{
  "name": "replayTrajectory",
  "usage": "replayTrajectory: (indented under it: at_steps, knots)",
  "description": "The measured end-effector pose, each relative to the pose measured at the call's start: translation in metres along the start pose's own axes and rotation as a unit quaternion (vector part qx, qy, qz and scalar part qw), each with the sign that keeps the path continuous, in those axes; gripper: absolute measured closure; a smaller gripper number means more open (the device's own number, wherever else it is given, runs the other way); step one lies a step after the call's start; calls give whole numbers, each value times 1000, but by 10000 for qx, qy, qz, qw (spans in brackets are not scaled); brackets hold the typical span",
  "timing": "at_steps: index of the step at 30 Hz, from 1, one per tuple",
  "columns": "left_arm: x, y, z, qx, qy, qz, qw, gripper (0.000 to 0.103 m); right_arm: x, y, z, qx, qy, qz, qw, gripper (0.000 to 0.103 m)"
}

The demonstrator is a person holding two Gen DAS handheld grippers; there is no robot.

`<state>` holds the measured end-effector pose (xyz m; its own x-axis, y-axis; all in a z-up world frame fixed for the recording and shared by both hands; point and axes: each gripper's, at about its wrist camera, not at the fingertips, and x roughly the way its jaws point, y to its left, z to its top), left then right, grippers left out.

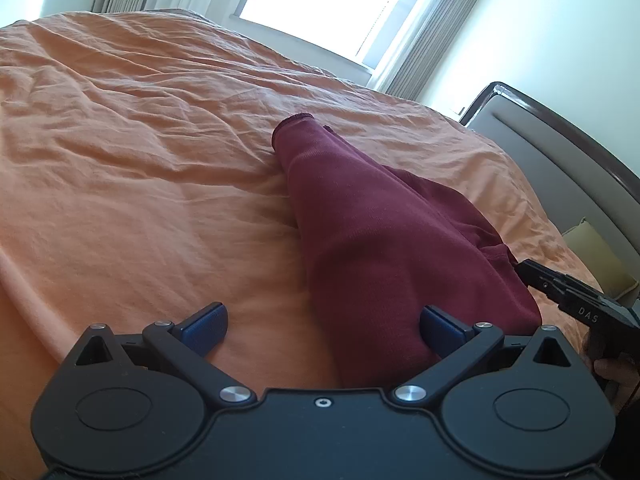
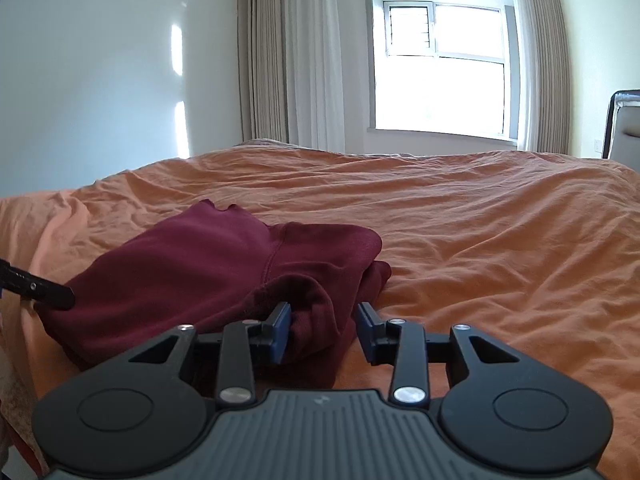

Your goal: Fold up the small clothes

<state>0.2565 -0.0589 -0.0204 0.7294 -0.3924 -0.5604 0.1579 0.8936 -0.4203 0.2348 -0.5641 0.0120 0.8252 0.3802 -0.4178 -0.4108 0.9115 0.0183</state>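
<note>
Fingers spread on both grippers: the left gripper (image 1: 322,330) straddles the near hem of a maroon garment (image 1: 384,240) lying partly folded on an orange bed (image 1: 140,140), while the right gripper (image 2: 323,330) brackets a bunched fold, unclamped. Soft, light knit, likely limp; hems and corners offer the best hold.

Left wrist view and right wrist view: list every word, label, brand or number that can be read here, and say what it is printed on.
"DAS": pale letters on the black body of the right gripper, seen at the right edge of the left wrist view.
No other text is readable: the crumpled maroon knit garment, the wrinkled orange bedsheet and the open left gripper show none.
</note>
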Motion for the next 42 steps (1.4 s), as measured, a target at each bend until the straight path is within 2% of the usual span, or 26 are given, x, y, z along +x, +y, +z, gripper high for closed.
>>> replayTrajectory:
  at_steps: [1,5,9,12,15,16,17,19,20,21,23,25,28,31,33,39,42]
  knots:
    - [0,0,0,-4,2,0,10000,1,0,4,-2,-107,-72,-25,9999,90]
    - [-3,1,1,-6,3,18,10000,1,-13,33,-10,-1007,-398,-439,9932,92]
    - [-5,6,3,-66,-24,52,10000,1,-16,61,-30,-1938,-186,-754,9780,92]
    - [-5,10,5,-194,-14,-14,9998,1,-13,70,-39,-2168,-50,-880,9722,92]
    - [-7,13,10,-298,-15,-70,9995,1,-18,64,-35,-1819,-77,-784,9802,87]
    - [-7,13,12,-296,-21,-77,9995,1,-23,57,-30,-1562,-132,-706,9851,80]
    - [-8,13,14,-286,-33,-80,9996,1,-27,52,-27,-1317,-175,-642,9890,64]
    - [-8,14,20,-251,-72,-61,9996,1,-37,38,-20,-776,-341,-525,9950,44]
    - [-7,14,23,-222,-82,-43,9997,1,-41,31,-16,-505,-412,-481,9967,40]
    - [-6,13,27,-179,-93,-20,9998,1,-41,27,-13,-288,-449,-442,9976,38]
    - [-1,10,33,-72,-73,-3,9999,1,-37,15,-5,257,-519,-354,9977,25]
    - [5,6,37,34,-27,10,10000,1,-29,2,2,786,-540,-185,9953,18]
    - [14,1,40,118,39,-35,9999,1,-10,-5,8,1073,-492,-125,9929,6]
    - [22,-4,40,206,137,-8,9997,1,7,-10,9,1230,-318,-227,9916,0]
    - [27,-5,39,266,179,-4,9995,1,18,-16,8,1509,-169,-253,9881,0]
    - [41,-7,41,299,296,-39,9991,1,55,-29,-2,2214,356,-26,9745,0]
    - [47,-7,42,344,351,-90,9988,1,65,-35,-8,2536,483,92,9661,0]
